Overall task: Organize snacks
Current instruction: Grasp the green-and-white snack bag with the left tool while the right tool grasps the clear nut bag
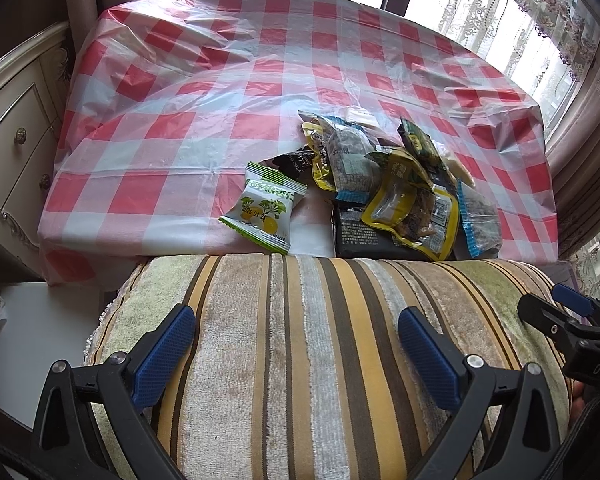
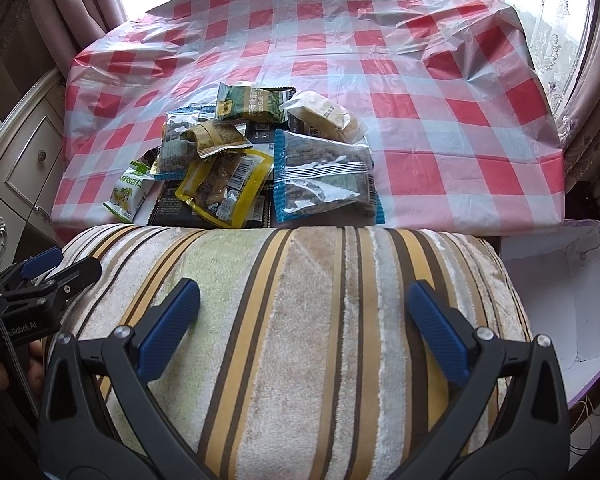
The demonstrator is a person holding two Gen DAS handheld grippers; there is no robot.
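Hovering low over a striped cushion [image 1: 300, 352], the left tool [image 1: 296, 340] and the right tool [image 2: 304, 312] both hang with fingers spread wide and nothing between them, released and ready; that reads as a starting stance, held back from the work so each camera takes in the whole heap before a first pick. The snacks [image 1: 384, 184] lie in one loose pile on the checked cloth of the surface [image 1: 228, 92], close to its near edge and just beyond the cushion, which keeps them within easy reach of either side. Packets overlap: a yellow-edged pouch [image 2: 224, 188] rests across a black packet [image 1: 364, 236], and a blue-trimmed bag [image 2: 324, 176] leans on the right of the heap. One green-and-white packet [image 1: 266, 208] sits at the left fringe, touching its neighbour only at a corner, so it looks the simplest thing for the left tool to lift cleanly. Down to the right of the cushion, an open white-lined box [image 2: 560, 288] stands below the surface's edge; it is probably the destination, though nothing is in it that I can see.
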